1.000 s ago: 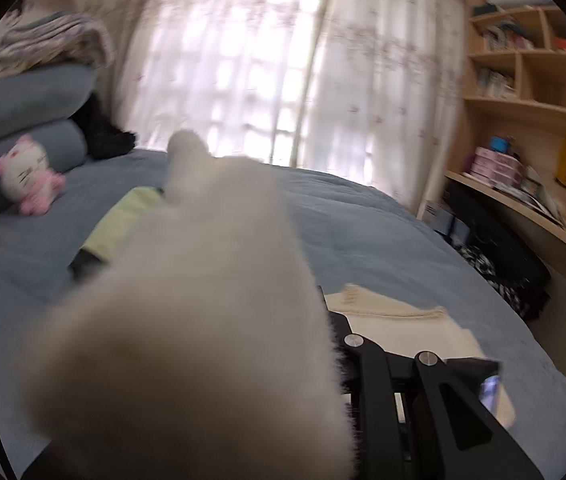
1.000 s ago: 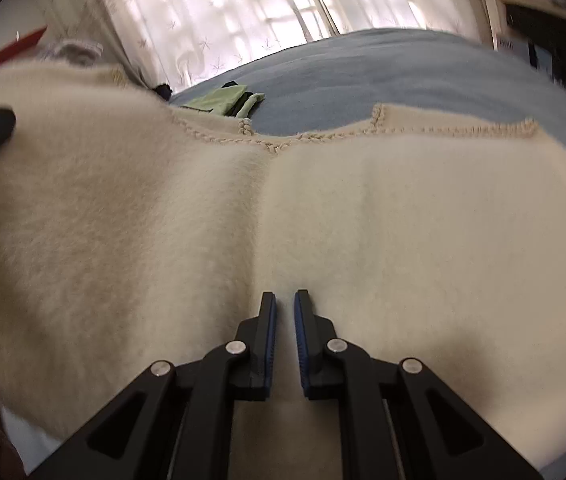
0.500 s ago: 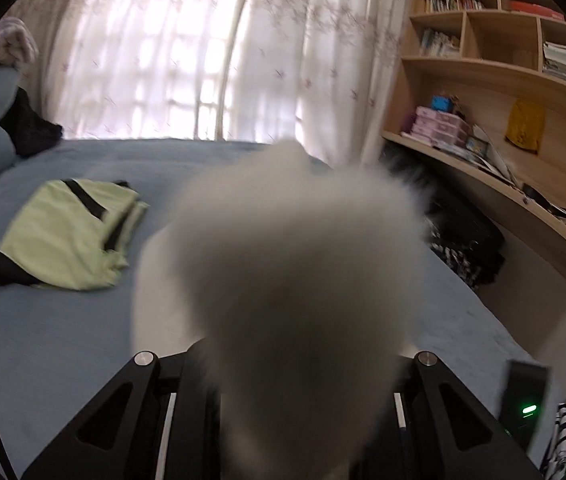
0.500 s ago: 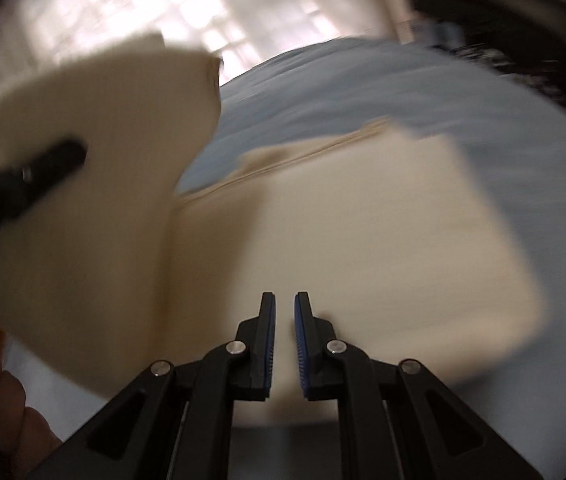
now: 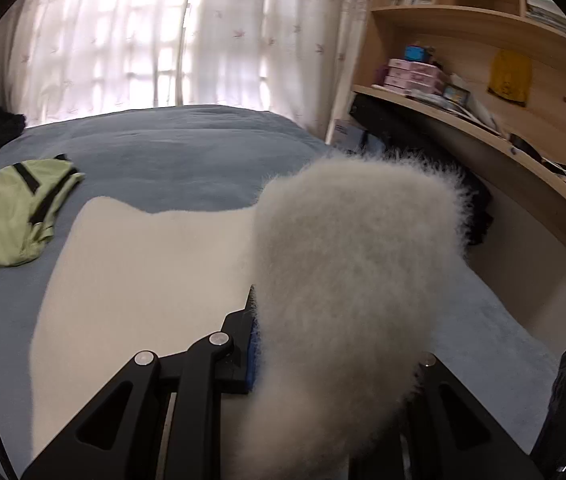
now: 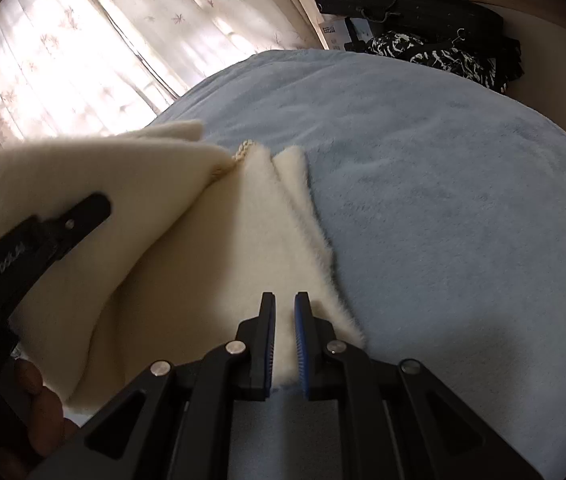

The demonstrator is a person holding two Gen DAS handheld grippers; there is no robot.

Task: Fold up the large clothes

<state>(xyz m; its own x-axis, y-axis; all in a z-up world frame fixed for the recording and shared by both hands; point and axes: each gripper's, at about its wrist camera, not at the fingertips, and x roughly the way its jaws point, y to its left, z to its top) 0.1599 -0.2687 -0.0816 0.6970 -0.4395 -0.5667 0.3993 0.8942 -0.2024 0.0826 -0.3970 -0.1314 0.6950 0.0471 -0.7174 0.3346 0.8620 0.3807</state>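
Left gripper (image 5: 335, 344): jaws nearly closed, clamped on a raised fold of the cream fleece (image 5: 143, 280), which lies on the blue bed (image 5: 187, 152); its finger reads "GenRobot.AI" in the right wrist view. Right gripper (image 6: 284, 340): jaws narrowly parted, fleece edge (image 6: 283, 240) between the pads; whether they pinch it cannot be told.

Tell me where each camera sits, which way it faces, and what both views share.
Left wrist: on the left hand-held gripper, facing across the bed toward curtains and shelves; its fingers clamp the cream fleece garment.
Right wrist: on the right hand-held gripper, angled down at the bed; the left hand-held gripper and a hand show.
Shared: garment, bed, curtains.
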